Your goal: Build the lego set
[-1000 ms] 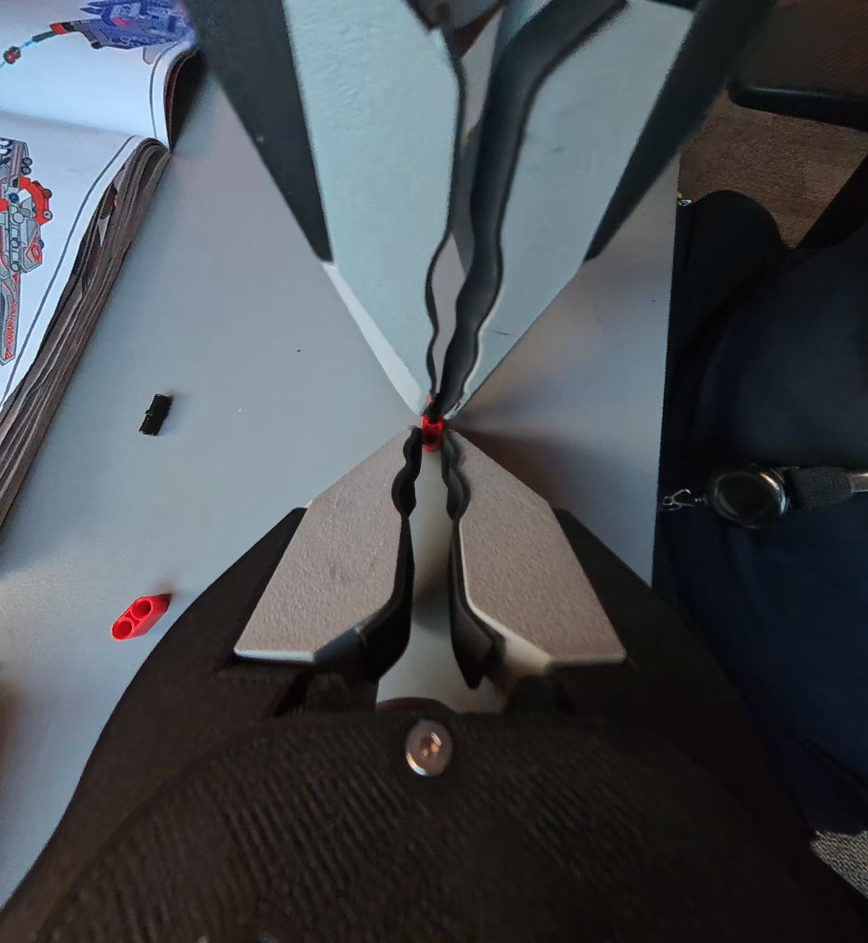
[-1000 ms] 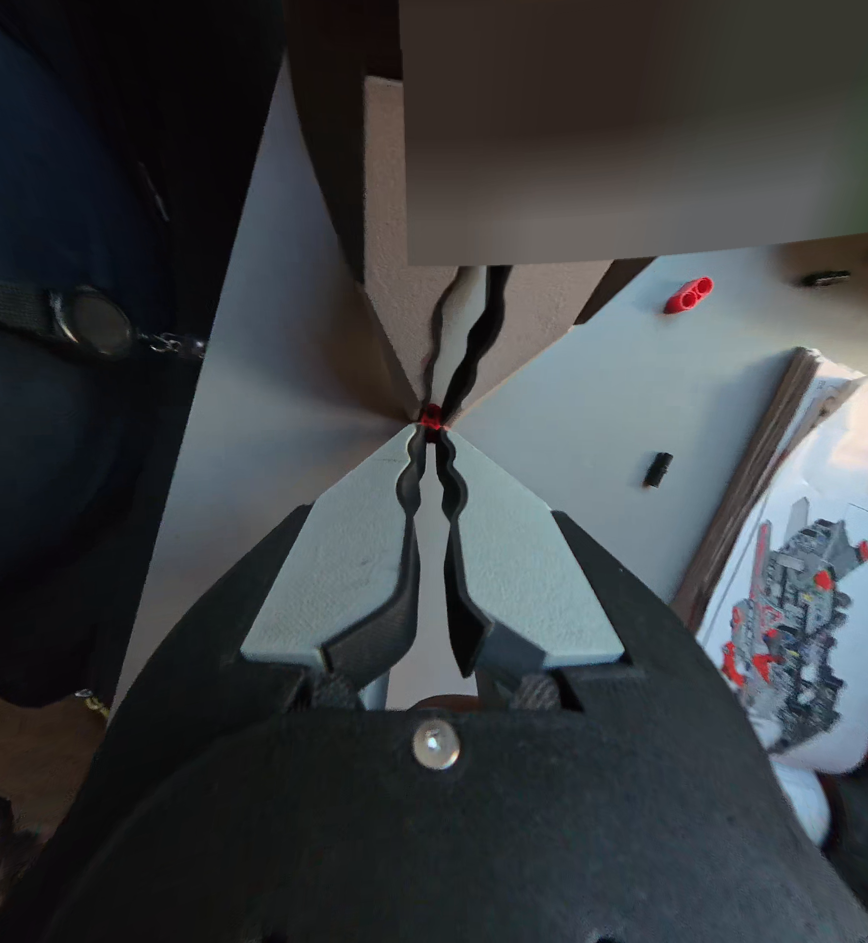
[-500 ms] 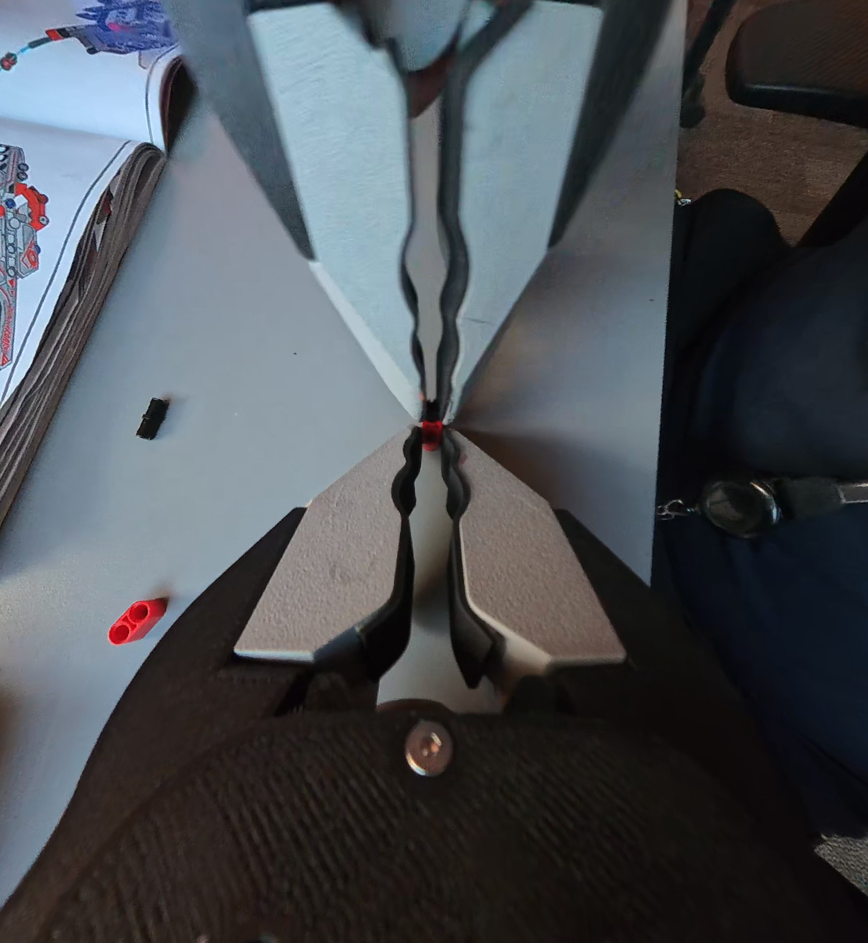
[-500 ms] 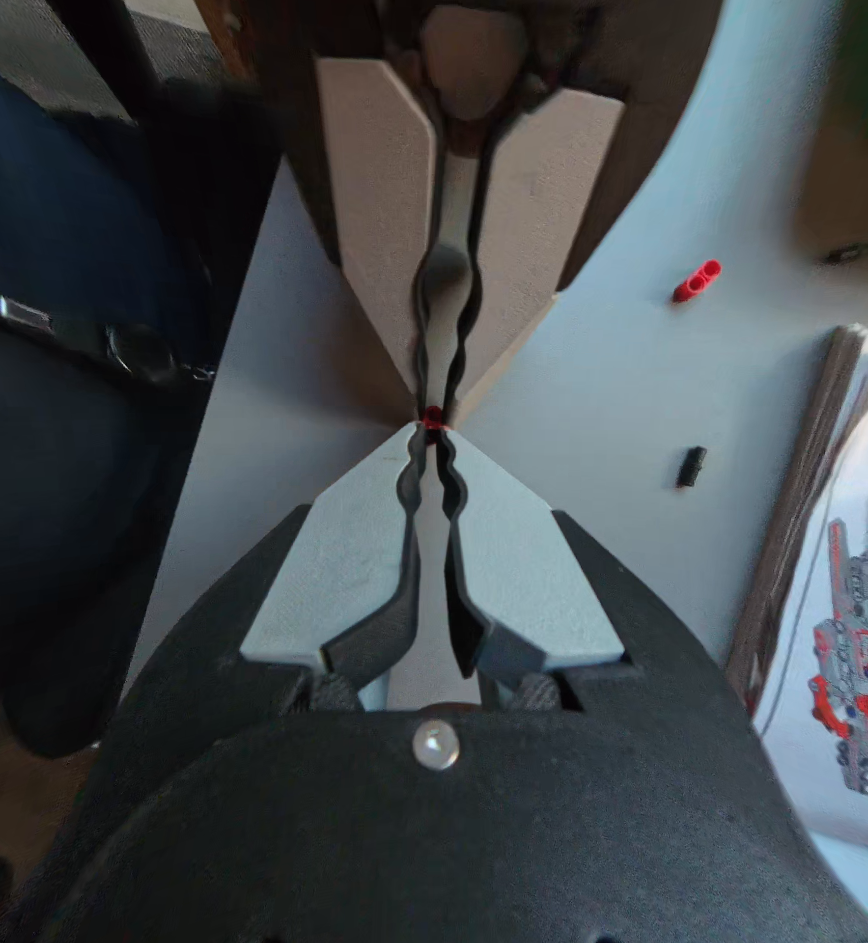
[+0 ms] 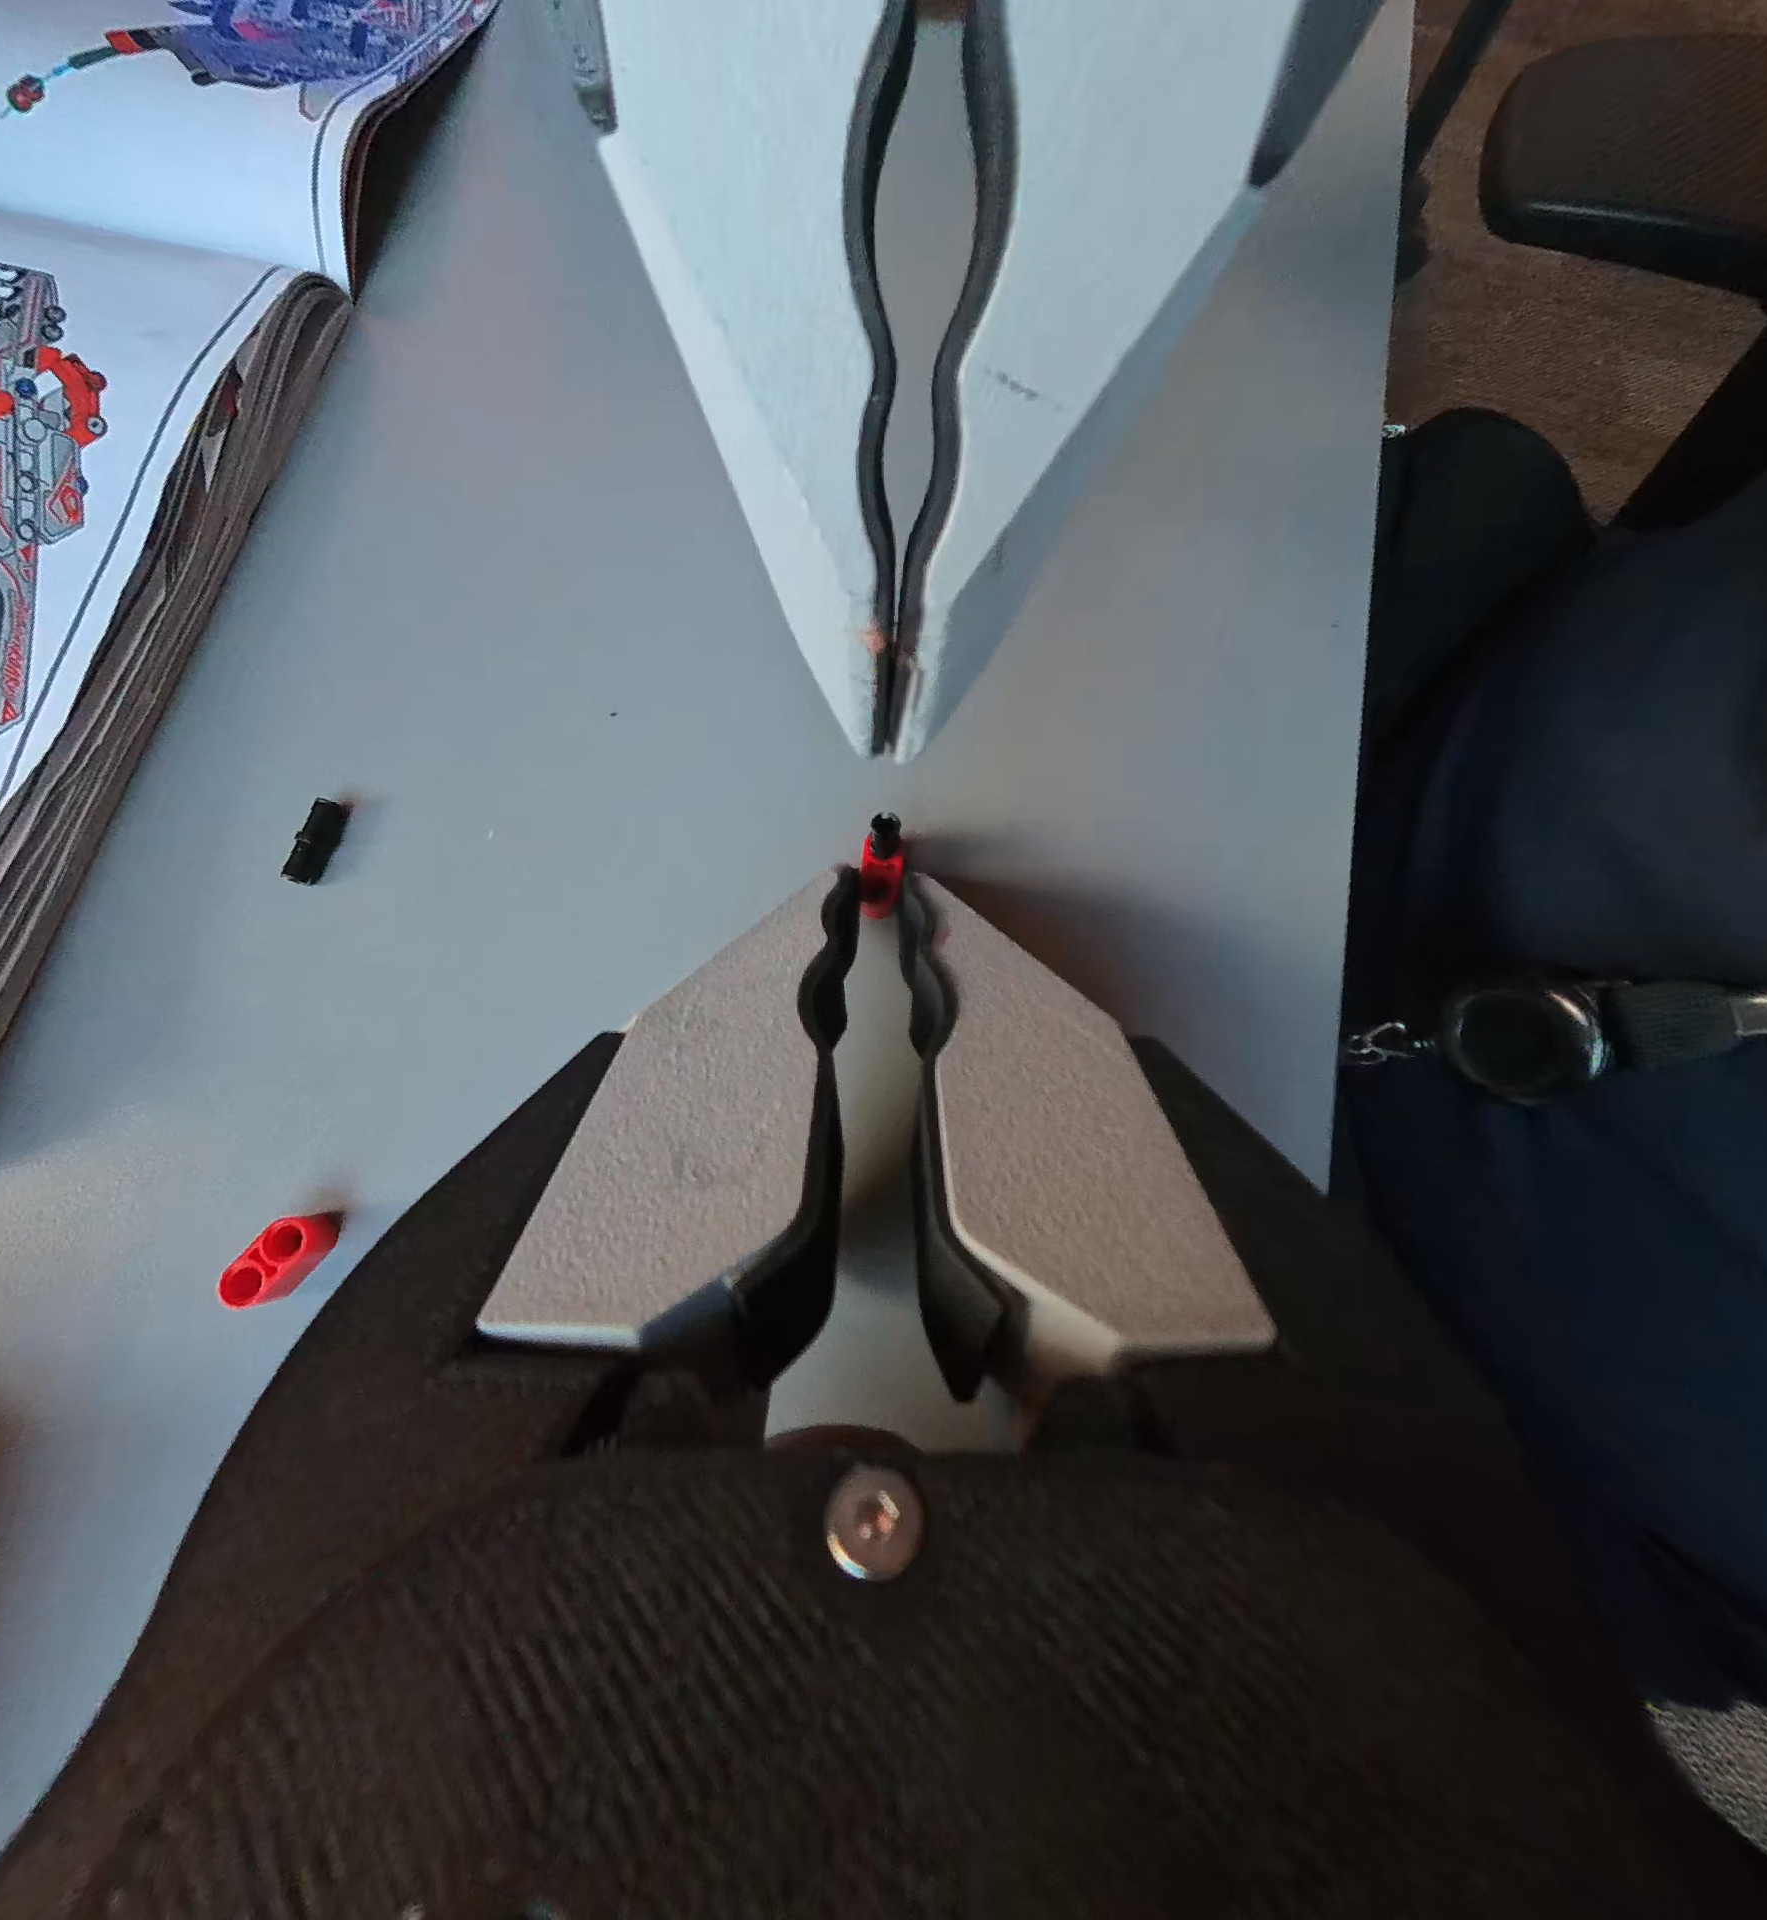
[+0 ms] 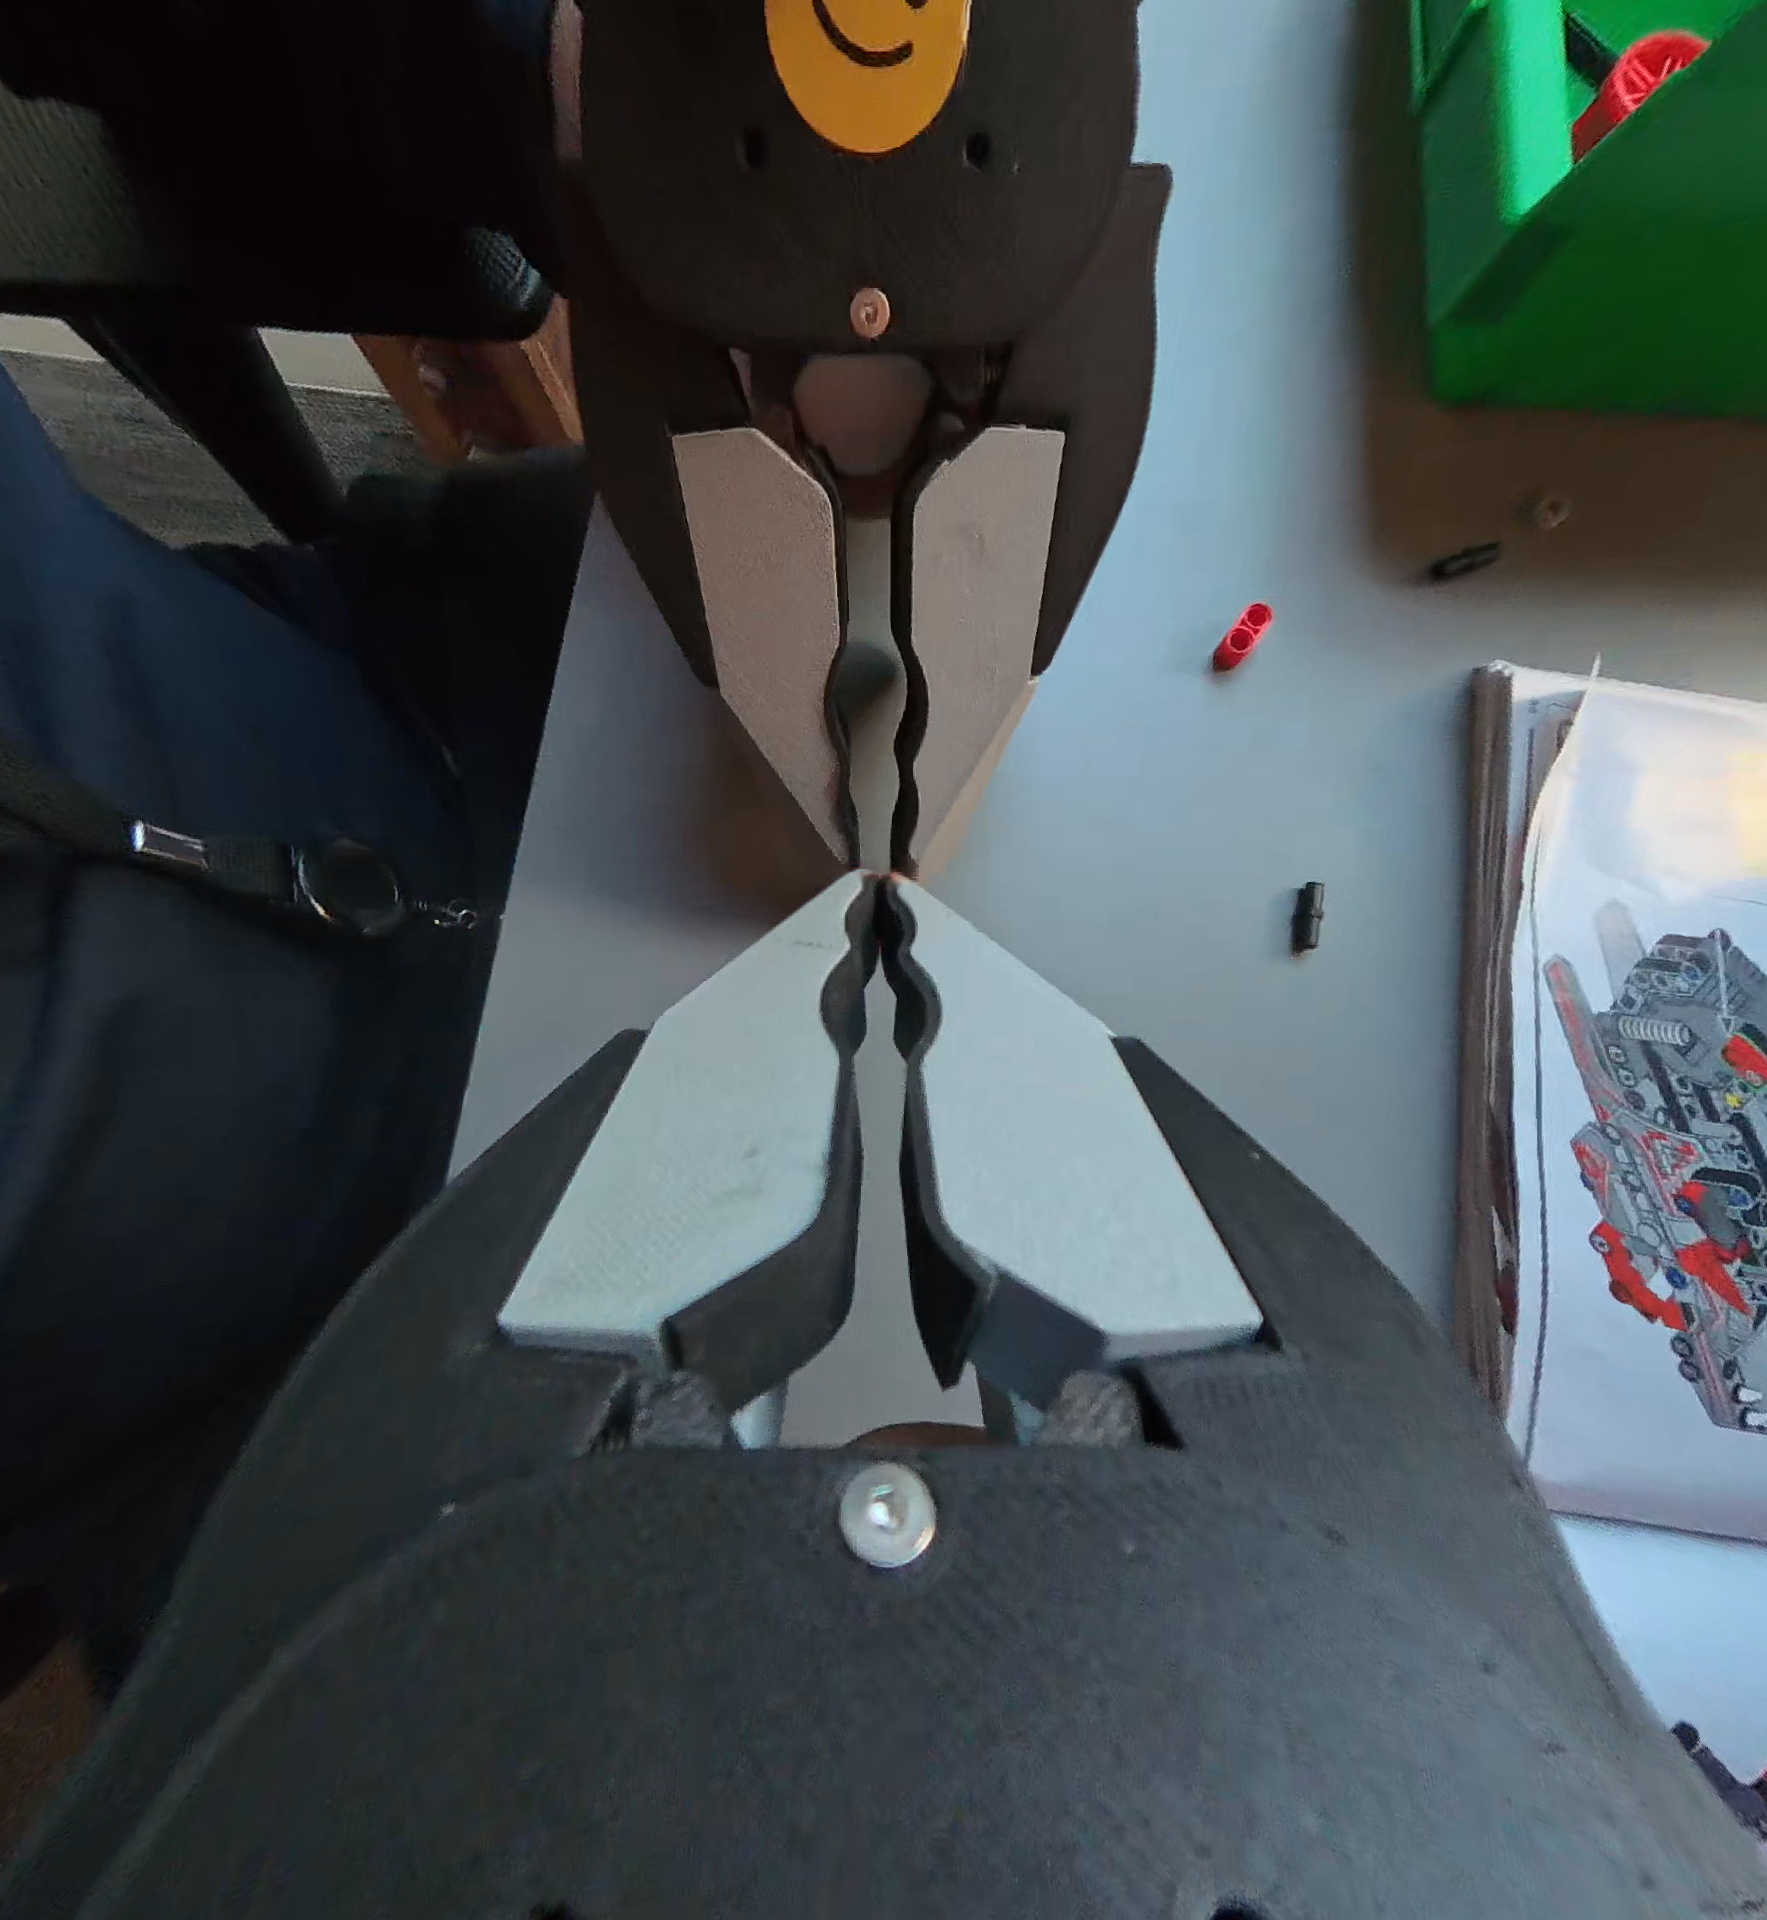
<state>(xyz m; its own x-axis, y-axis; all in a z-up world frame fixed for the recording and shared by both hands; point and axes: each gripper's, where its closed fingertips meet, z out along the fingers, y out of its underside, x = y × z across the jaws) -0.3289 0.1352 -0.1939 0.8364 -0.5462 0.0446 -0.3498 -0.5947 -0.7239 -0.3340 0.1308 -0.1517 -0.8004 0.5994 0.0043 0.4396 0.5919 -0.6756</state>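
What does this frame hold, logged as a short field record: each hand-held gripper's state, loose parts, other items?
left hand-held gripper: shut on small red piece with a black pin on top
right hand-held gripper: shut, nothing visible between its tips
loose parts on table: red two-hole connector; black pin
other items: open instruction booklet; green bin

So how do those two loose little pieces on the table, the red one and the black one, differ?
The red piece is wider, with two round holes side by side; the black piece is a slim pin. The red one lies nearer the left gripper's body, the black one nearer the booklet. Both lie loose, untouched.
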